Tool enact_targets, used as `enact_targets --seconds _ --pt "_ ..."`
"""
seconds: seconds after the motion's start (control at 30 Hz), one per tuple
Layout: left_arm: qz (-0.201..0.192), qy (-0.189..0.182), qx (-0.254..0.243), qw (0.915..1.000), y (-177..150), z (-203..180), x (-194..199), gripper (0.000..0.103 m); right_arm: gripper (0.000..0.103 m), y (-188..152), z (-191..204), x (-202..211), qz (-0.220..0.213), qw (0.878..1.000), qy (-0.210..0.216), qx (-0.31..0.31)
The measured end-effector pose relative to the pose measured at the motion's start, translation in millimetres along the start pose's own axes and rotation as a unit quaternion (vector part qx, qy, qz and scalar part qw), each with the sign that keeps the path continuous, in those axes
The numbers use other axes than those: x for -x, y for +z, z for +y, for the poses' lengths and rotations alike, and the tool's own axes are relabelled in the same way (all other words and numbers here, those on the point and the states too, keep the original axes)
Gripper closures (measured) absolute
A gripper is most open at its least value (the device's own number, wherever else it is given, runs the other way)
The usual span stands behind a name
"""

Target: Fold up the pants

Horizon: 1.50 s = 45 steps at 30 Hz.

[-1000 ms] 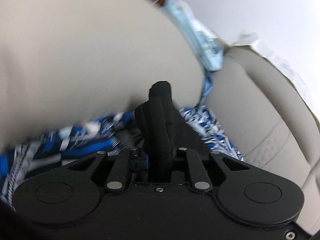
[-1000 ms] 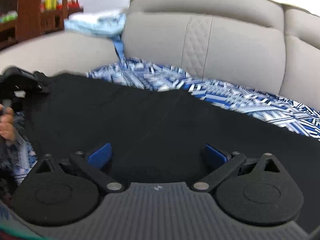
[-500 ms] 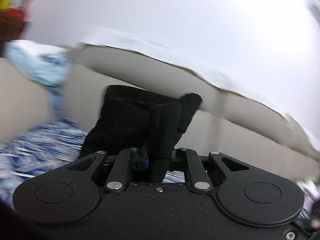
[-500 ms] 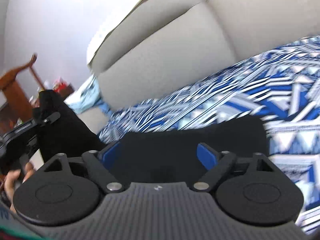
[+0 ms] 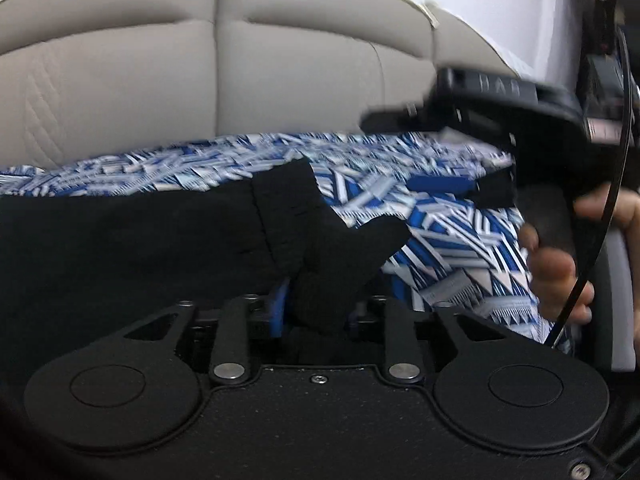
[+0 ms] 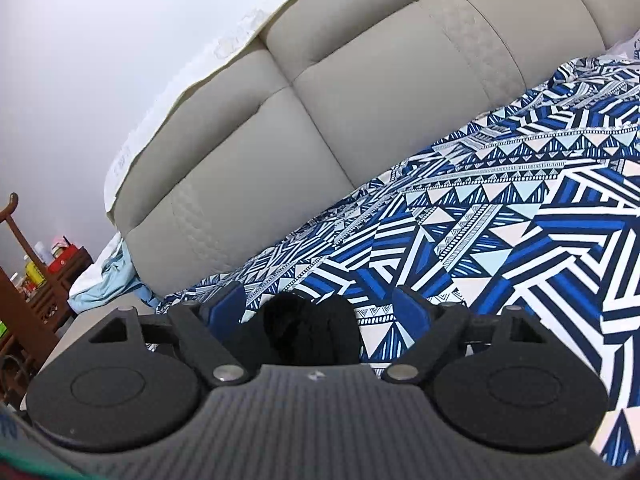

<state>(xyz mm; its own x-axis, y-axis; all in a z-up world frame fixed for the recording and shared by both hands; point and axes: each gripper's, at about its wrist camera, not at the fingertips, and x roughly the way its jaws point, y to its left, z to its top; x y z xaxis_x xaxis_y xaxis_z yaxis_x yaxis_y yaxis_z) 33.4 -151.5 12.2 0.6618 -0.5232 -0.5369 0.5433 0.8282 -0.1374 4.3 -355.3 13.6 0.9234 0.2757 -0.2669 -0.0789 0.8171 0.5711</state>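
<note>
Black pants (image 5: 120, 240), one pair: left tongs (image 5: 316, 304) pinch them; right tongs (image 6: 320, 308) spread wide around one bunch.

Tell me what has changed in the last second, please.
The left gripper swung the black pants up and across the sofa toward the right gripper, folding them over. The left stays shut on the pants; the right stays open. The patterned sheet did not move.

Quick count from my feeds: one pair of black pants (image 5: 160, 240) bunched between my left jaws, one blue patterned sheet (image 6: 500, 208) ahead of them, one beige sofa (image 6: 320, 100) behind, two grippers total.
</note>
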Motion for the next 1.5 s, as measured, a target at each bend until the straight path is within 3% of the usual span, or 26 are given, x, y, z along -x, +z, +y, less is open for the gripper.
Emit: enact_targets --seconds 0.07,0.17,0.27,0.4,0.53,0.63,0.73,0.83,0.9,1.1,1.37,1.5 --pt "0.004 -0.023 0.002 0.9997 -2 -1 2 0.049 0.012 0 1 -1 -0.001 1.000 0.000 0.014" --pt "0.007 -0.059 0.005 0.9982 -4 -4 17 0.034 0.009 -3 9 1 0.002 0.999 -0.005 0.042" --pt "0.015 -0.086 0.007 0.9961 -7 -4 33 0.029 0.006 -7 20 -2 0.006 0.997 -0.011 0.072" --pt "0.011 -0.083 0.014 0.9964 -10 1 65 0.027 0.000 -15 39 -5 0.006 0.990 -0.032 0.134" --pt "-0.016 -0.036 0.034 0.9986 -6 29 95 0.026 0.000 -27 57 -17 0.016 0.977 -0.062 0.205" --pt "-0.031 0.047 0.051 0.9971 -2 58 100 0.027 0.000 -35 67 -30 0.030 0.966 -0.090 0.240" --pt "-0.020 0.152 0.042 0.9872 -6 75 90 0.033 0.000 -40 68 -42 0.043 0.961 -0.113 0.250" --pt "0.013 0.201 0.035 0.9788 -16 79 74 0.034 0.000 -43 67 -51 0.053 0.960 -0.121 0.248" --pt "0.029 0.210 0.035 0.9766 -26 78 69 0.034 0.000 -44 68 -54 0.056 0.959 -0.127 0.247" --pt "0.021 0.224 0.008 0.9744 -36 66 79 0.029 0.000 -48 68 -63 0.069 0.957 -0.139 0.246" --pt "0.028 0.223 0.013 0.9744 -48 61 88 0.026 0.000 -52 63 -72 0.090 0.961 -0.138 0.223" --pt "0.026 0.223 0.020 0.9743 -56 56 99 0.026 0.000 -58 67 -73 0.089 0.956 -0.140 0.242"
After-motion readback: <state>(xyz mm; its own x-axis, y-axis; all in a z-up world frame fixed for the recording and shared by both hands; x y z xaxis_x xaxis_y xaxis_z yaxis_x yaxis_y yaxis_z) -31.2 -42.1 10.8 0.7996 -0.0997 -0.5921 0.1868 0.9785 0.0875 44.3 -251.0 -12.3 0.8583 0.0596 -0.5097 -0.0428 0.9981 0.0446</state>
